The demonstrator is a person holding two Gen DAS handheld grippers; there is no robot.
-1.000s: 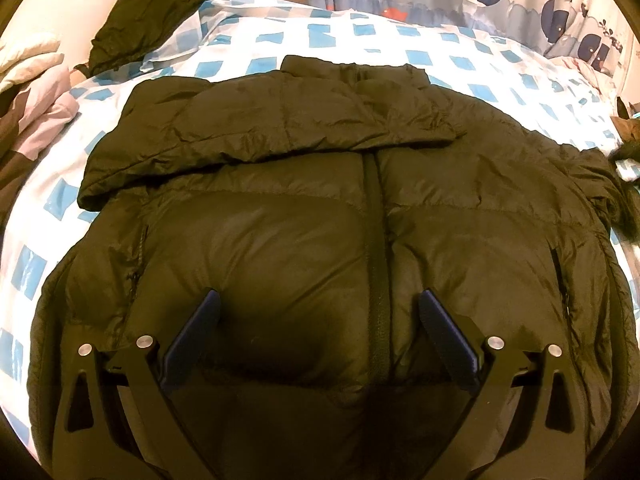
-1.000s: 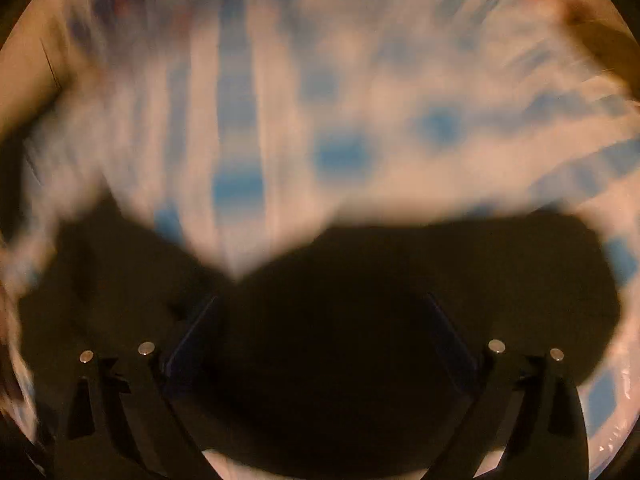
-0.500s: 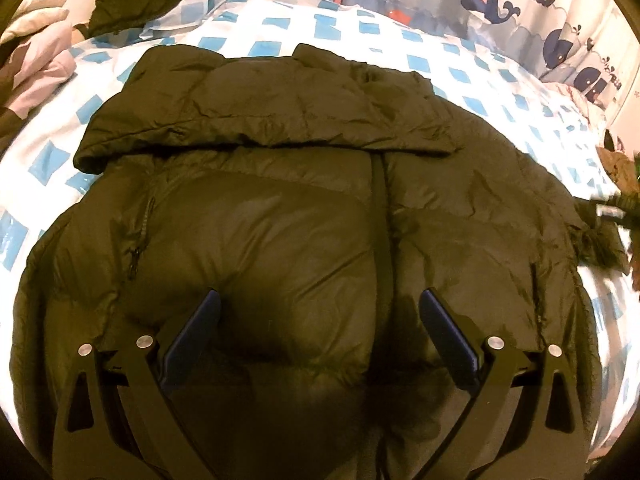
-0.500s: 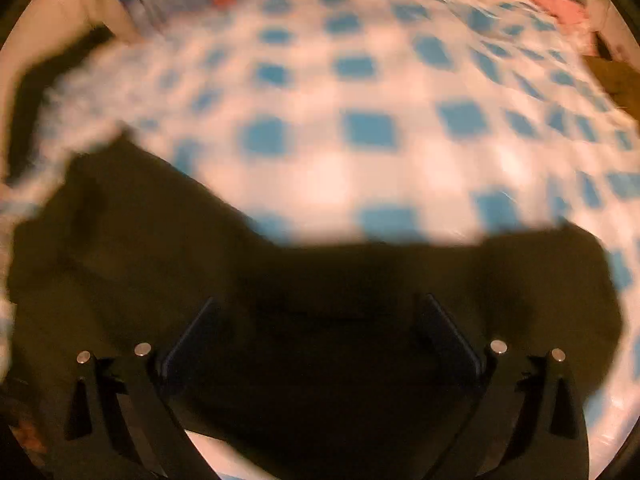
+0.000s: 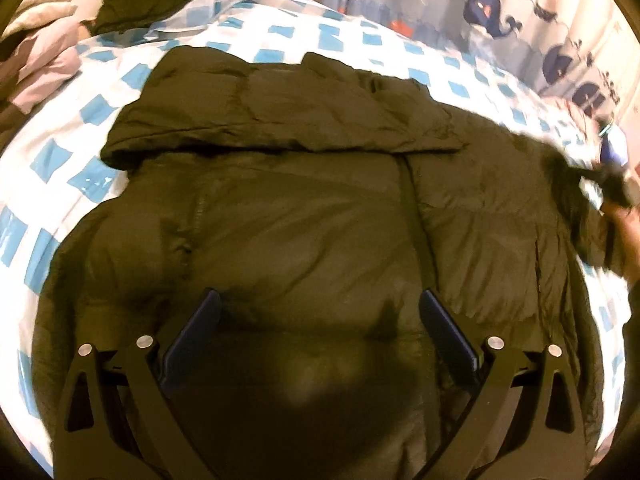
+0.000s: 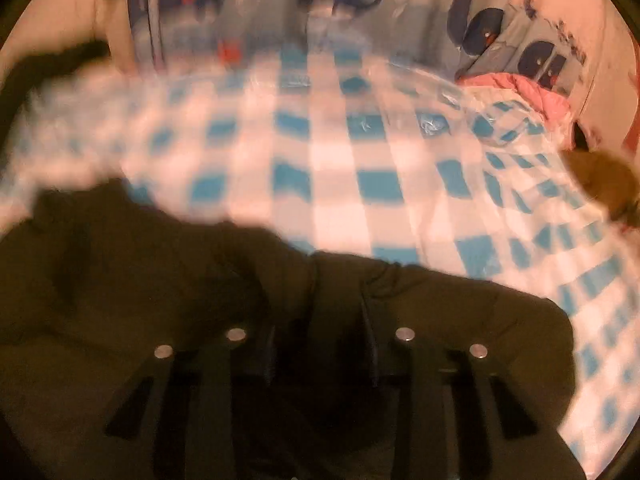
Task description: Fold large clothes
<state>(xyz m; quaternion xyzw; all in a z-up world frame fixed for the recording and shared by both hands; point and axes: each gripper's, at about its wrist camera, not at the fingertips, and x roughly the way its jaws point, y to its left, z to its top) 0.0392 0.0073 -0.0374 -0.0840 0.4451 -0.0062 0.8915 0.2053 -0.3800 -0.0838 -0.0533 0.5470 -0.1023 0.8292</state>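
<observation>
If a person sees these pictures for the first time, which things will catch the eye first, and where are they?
The big dark puffer jacket fills the middle of the left wrist view, spread front-up on the blue-and-white checked sheet, with the left gripper open above its lower part. Behind the bed hangs a whale-print curtain. In the blurred right wrist view, the right gripper is closed on a fold of the jacket.

Your left gripper (image 5: 318, 312) hangs with jaws spread wide; your right gripper (image 6: 320, 312) has its jaws drawn near together, pinching dark fabric.
</observation>
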